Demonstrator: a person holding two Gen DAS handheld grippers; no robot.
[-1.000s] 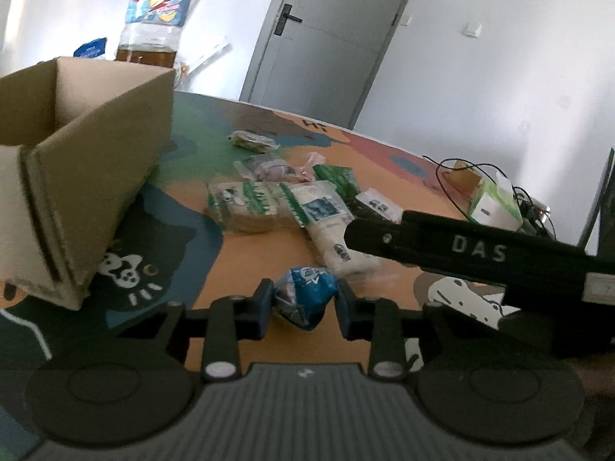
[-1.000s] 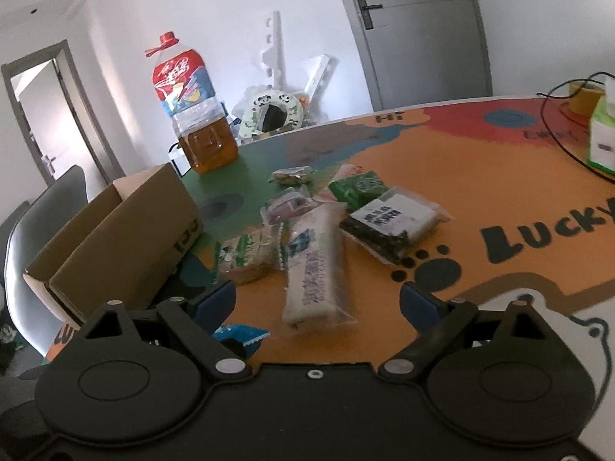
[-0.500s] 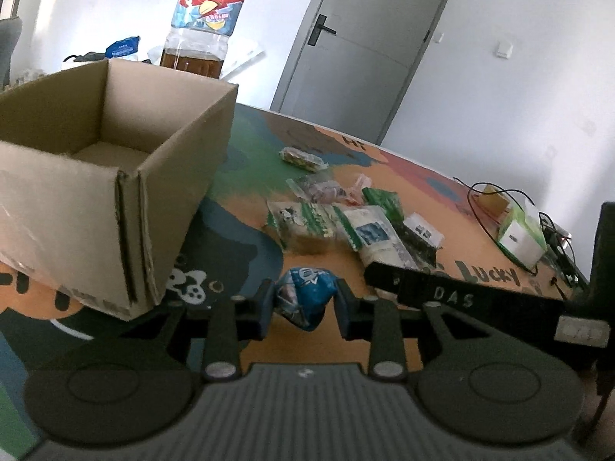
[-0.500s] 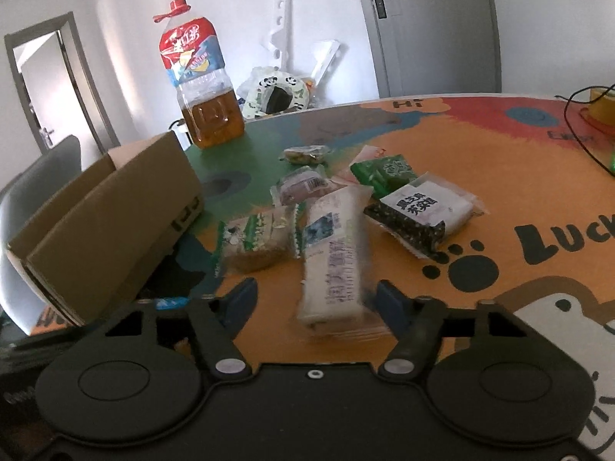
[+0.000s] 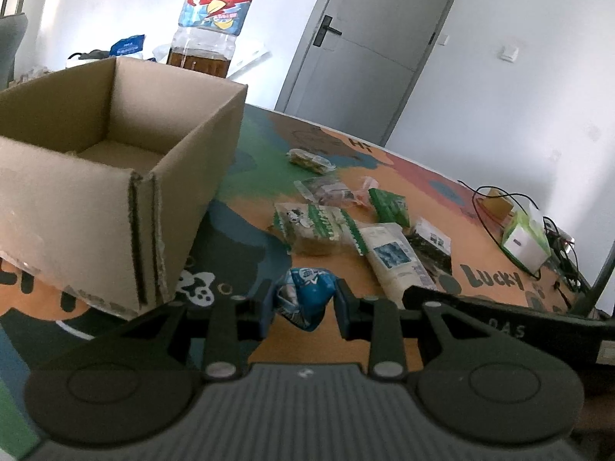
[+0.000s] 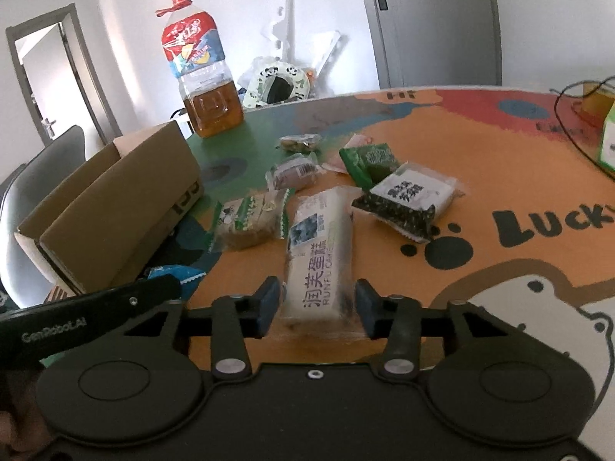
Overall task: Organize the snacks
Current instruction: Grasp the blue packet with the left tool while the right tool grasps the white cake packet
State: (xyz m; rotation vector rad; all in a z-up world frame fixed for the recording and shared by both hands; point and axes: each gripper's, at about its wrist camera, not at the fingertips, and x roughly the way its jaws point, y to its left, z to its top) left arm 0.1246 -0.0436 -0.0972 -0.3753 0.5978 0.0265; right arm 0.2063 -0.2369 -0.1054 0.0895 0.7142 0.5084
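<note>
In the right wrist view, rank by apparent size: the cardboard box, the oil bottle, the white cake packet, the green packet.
1. cardboard box
2. oil bottle
3. white cake packet, enlarged by nearness, so its rank against the bottle is unsure
4. green packet

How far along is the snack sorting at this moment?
Early. The visible part of the cardboard box floor is bare. In hand: the left gripper is shut on a blue packet; the right gripper has just been closing around the white cake pack. Five other packets remain on the table.

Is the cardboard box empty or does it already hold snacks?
Empty, as far as visible: the left wrist view shows bare floor inside the cardboard box; its near corner is hidden by the wall.
</note>
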